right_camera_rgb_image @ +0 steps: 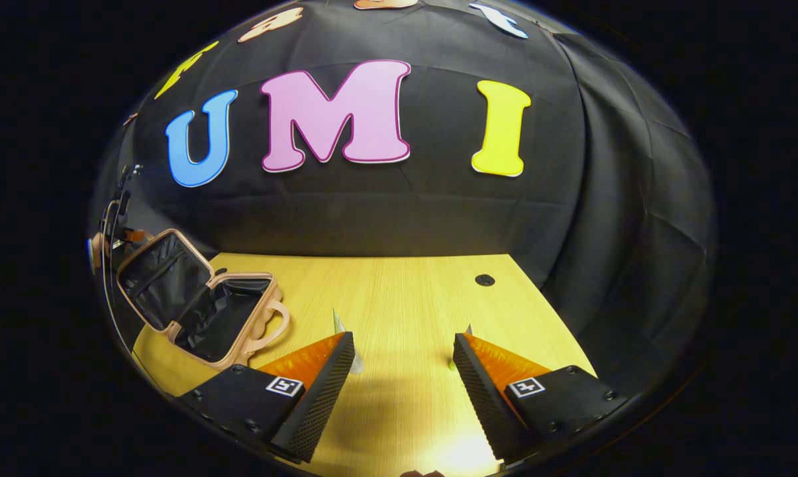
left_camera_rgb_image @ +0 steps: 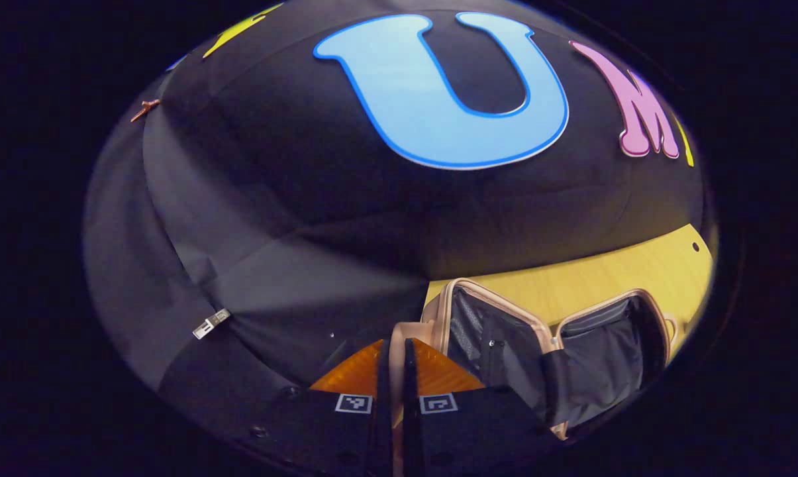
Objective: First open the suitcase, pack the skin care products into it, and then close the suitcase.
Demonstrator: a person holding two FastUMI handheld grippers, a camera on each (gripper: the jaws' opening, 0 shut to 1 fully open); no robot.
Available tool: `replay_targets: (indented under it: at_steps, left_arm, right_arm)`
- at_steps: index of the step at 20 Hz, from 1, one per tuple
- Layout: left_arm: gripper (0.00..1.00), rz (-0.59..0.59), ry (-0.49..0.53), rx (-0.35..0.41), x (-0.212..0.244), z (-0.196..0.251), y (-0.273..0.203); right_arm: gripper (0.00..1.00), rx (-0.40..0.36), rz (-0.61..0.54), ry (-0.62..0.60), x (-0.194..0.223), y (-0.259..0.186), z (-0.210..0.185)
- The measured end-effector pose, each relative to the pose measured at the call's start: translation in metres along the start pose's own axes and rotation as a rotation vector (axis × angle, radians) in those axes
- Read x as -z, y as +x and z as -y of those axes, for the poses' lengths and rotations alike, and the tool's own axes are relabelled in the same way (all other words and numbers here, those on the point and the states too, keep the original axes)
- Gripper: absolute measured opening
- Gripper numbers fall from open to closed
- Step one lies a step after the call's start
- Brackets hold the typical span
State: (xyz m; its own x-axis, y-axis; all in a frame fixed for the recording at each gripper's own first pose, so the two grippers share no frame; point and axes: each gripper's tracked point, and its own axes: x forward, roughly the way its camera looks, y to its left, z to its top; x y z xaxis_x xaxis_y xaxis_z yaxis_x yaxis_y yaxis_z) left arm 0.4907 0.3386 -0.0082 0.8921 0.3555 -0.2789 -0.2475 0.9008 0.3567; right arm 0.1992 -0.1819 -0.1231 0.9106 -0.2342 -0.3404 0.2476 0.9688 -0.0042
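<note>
In the left gripper view, the left hand-held gripper [left_camera_rgb_image: 399, 371] sits at the bottom centre of the frame with its two fingers drawn together, a thin edge of the suitcase's pink rim seeming pinched between them, though the contact itself is hard to make out. The suitcase [left_camera_rgb_image: 557, 344] lies open at the lower right on the yellow wooden bench [left_camera_rgb_image: 637, 271], its dark lining exposed. In the right gripper view, the right hand-held gripper [right_camera_rgb_image: 404, 361] is spread wide at the bottom of the frame, holding nothing, above the bare bench [right_camera_rgb_image: 405, 291]. The open suitcase [right_camera_rgb_image: 200, 305] rests at the left edge of the frame, lid raised, pink handle toward the centre, well apart from these fingers.
</note>
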Motion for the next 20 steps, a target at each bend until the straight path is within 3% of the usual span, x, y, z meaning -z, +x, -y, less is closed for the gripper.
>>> replay_targets:
  at_steps: [5, 8, 10, 11, 13, 15, 16, 17, 20]
  left_arm:
    - [0.12, -0.184, -0.085, -0.036, 0.087, -0.015, 0.066]
    - [0.12, -0.244, -0.164, -0.064, 0.106, -0.017, 0.086]
    - [0.14, -0.229, -0.149, -0.113, 0.104, -0.023, 0.081]
    - [0.25, -0.212, -0.126, -0.148, 0.104, -0.032, 0.080]
    - [0.42, -0.140, -0.132, -0.113, 0.083, -0.022, 0.067]
    - [0.80, -0.045, -0.137, -0.109, 0.048, -0.016, 0.037]
    - [0.94, 0.006, -0.132, -0.103, 0.026, -0.011, 0.022]
    - [0.99, 0.065, -0.130, -0.092, 0.003, -0.003, -0.004]
    - [0.98, 0.238, -0.130, -0.011, -0.061, 0.047, -0.089]
  right_arm:
    - [0.96, 0.036, -0.026, -0.022, 0.017, -0.001, 0.005]
    - [0.96, 0.057, -0.024, -0.036, 0.025, 0.000, 0.012]
    - [0.96, 0.066, -0.024, -0.032, 0.028, 0.002, 0.016]
    - [0.96, 0.071, -0.019, -0.028, 0.026, 0.002, 0.019]
    - [0.96, 0.072, -0.004, -0.018, 0.023, 0.001, 0.022]
    - [0.96, 0.078, 0.017, -0.012, 0.015, 0.001, 0.028]
    - [0.96, 0.079, 0.025, -0.005, 0.012, 0.000, 0.032]
    - [0.96, 0.079, 0.036, 0.007, 0.007, -0.001, 0.034]
    - [0.96, 0.079, 0.059, 0.024, -0.004, -0.002, 0.044]
